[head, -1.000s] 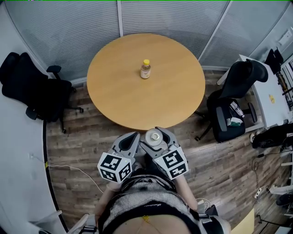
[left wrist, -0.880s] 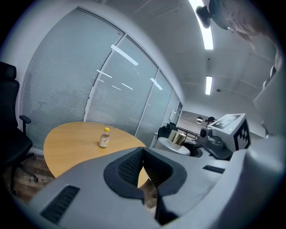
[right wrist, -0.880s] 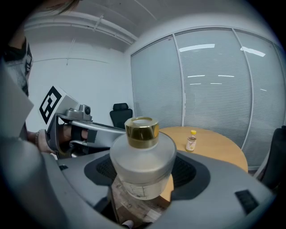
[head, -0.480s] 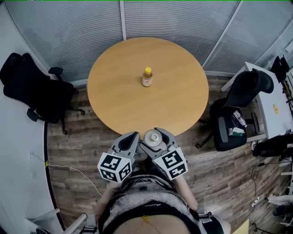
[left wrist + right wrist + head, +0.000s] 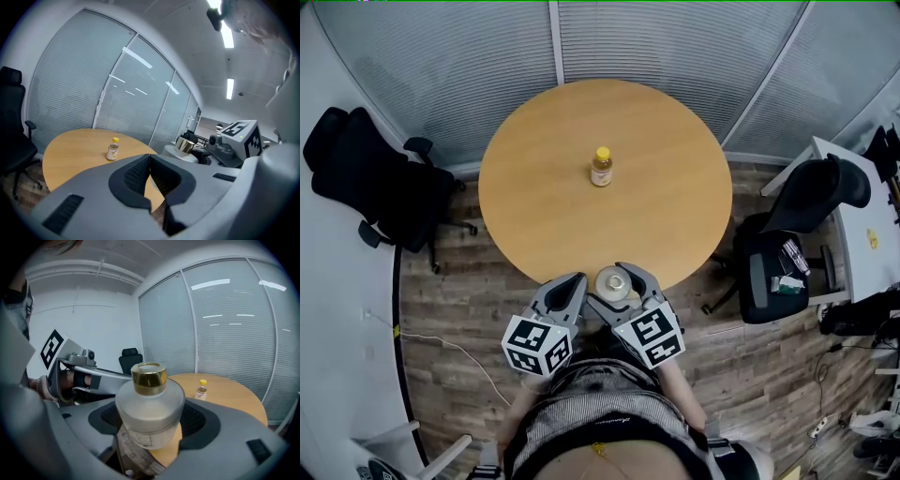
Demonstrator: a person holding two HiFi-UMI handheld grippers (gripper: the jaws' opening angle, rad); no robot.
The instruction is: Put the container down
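Note:
A frosted glass container (image 5: 616, 281) with a gold cap (image 5: 149, 376) sits upright between the jaws of my right gripper (image 5: 620, 286), which is shut on its body (image 5: 150, 414). It hangs at the near edge of the round wooden table (image 5: 544, 197). My left gripper (image 5: 570, 292) is close on the left, its jaws shut together with nothing between them (image 5: 150, 161); from there the container (image 5: 186, 144) shows to the right. A small yellow-capped bottle (image 5: 601, 168) stands near the table's middle, far from both grippers.
Black office chairs stand left (image 5: 366, 178) and right (image 5: 792, 234) of the table. A white desk (image 5: 862, 206) is at the far right. Glass walls with blinds (image 5: 656, 47) close the back. A white cable (image 5: 441, 342) lies on the wood floor.
The table has slid slightly lower and nearer in the head view. Both grippers keep their places, and the right one still holds the container.

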